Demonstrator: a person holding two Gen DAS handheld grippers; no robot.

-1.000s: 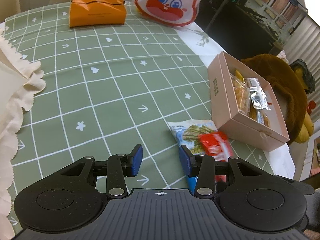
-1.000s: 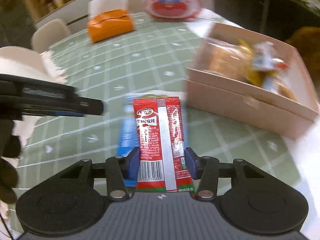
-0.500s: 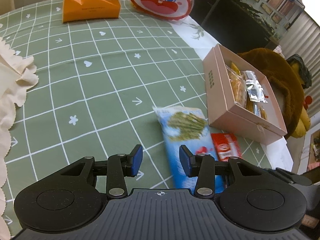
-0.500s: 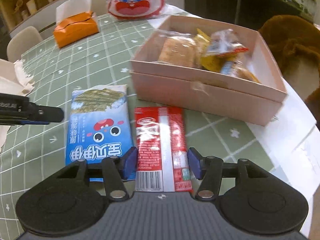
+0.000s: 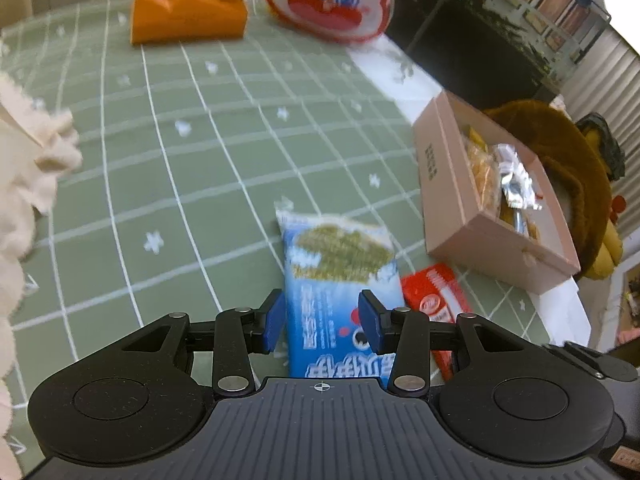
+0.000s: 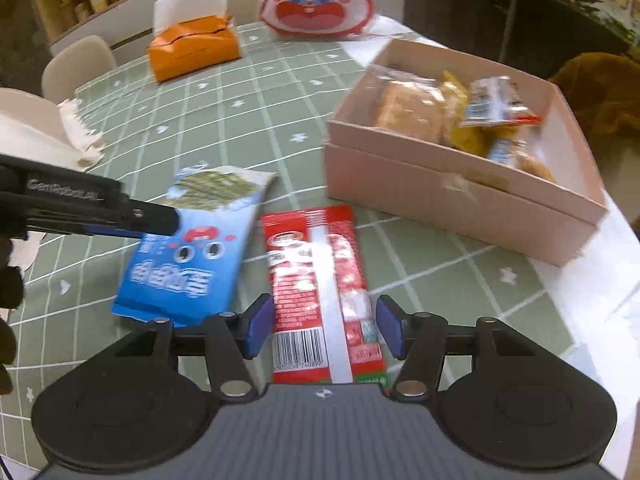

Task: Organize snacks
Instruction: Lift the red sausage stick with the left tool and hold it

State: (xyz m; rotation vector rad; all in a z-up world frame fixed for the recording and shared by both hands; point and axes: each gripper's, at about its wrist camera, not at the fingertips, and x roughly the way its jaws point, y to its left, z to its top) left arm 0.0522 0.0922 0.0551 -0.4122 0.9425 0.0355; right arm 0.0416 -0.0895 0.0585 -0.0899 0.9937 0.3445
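The right gripper [image 6: 324,326] has just been opening: its blue pads stand clear on either side of the red snack packet [image 6: 316,268], which lies flat on the green tablecloth [image 6: 224,120] just near the pink box [image 6: 452,184]. The left gripper [image 5: 322,320] is spread over the blue seaweed packet [image 5: 340,276]; contact is probably none, though blur hides it. "GenRobot.AI" marks its side. Two loose packets, one box.
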